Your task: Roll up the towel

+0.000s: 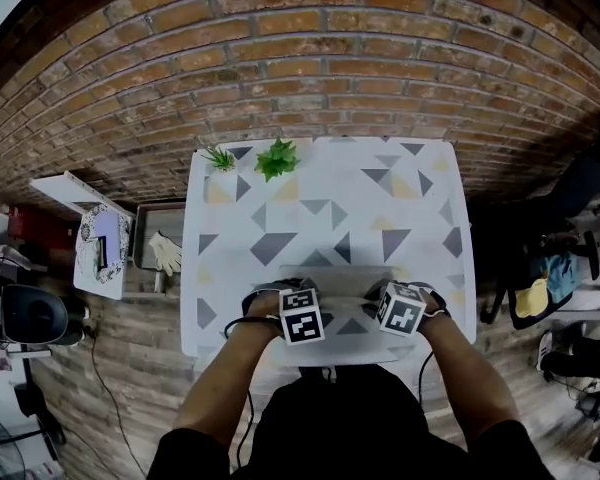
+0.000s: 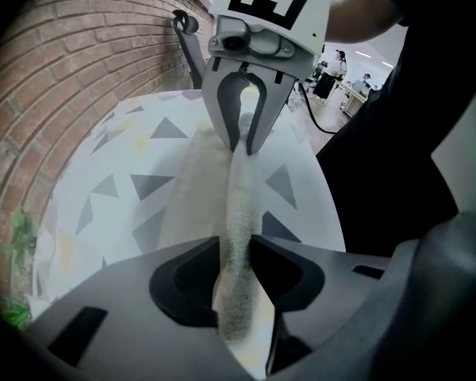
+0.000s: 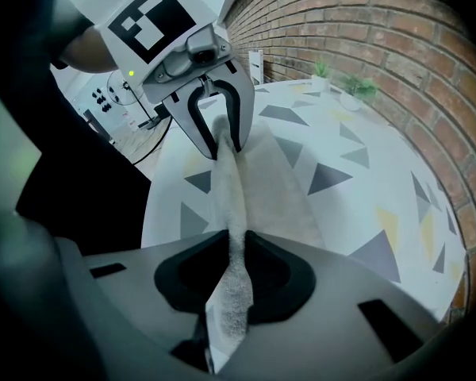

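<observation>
A pale, fluffy cloth towel (image 1: 328,280) lies on the near end of a white table (image 1: 320,193) that has grey and yellow triangles on it. Most of the towel is flat. Only the edge closest to the person is pulled up into a thin ridge.

The left gripper (image 2: 236,254) is grey plastic with a black and white marker cube on top. It has the ridge between its two jaws. The cloth fills the gap and touches both pads, so it is holding the towel, but the gap looks a bit wide. The right gripper (image 3: 236,248) is the same kind. It pinches the same ridge further along, and its jaws sit closer together on the cloth. The ridge runs straight from one gripper to the other.

I think the rolling has hardly begun.

Here is what could go wrong. The left side's hold looks loose, so the cloth could slip out there. Then one end would drop and the roll would come out crooked. If one hand turns faster than the other, the roll would get fat at one end and thin at the other. The towel is near the table's edge, so a pull toward the person could drag it off.

Two small green plants (image 1: 277,158) stand at the far end, well apart from the towel, so they are likely safe.
</observation>
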Tool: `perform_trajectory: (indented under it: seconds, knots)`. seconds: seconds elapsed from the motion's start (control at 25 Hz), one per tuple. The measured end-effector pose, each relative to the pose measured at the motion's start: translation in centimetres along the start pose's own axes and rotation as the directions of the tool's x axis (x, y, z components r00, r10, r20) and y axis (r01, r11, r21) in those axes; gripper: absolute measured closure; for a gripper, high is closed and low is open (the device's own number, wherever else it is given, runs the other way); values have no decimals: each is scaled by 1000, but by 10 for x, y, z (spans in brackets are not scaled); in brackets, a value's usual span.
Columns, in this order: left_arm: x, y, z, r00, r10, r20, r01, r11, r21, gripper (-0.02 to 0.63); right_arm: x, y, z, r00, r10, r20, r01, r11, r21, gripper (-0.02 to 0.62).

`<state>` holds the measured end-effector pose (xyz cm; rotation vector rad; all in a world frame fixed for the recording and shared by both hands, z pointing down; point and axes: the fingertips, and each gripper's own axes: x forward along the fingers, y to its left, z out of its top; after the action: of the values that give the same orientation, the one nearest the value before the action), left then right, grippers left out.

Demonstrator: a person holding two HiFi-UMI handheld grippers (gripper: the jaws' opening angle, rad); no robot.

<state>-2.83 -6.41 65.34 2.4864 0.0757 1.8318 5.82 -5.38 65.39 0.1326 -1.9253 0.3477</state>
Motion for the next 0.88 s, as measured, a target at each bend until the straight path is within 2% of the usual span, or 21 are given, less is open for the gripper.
perform_trajectory:
  seconds: [0.12,0.32,0.68,0.88]
  knots:
    - [-3,18,2,999,42,8,-42,999,-17,437,-2,-15,2,1000,-16,6,16,1000,8,510]
    - [-7,42,2,992,127,13,-126,991,-35,436,-2,-37,6,997,-77,16,77,997,0,508]
    - [-6,51,-1,979,202,23,-200,977,-70,437,-1,-48,9,990,-139,39,139,990,-6,506]
    - [-19,52,-1,958,283,47,-280,958,-69,437,-13,-52,8,970,-235,66,235,972,14,506]
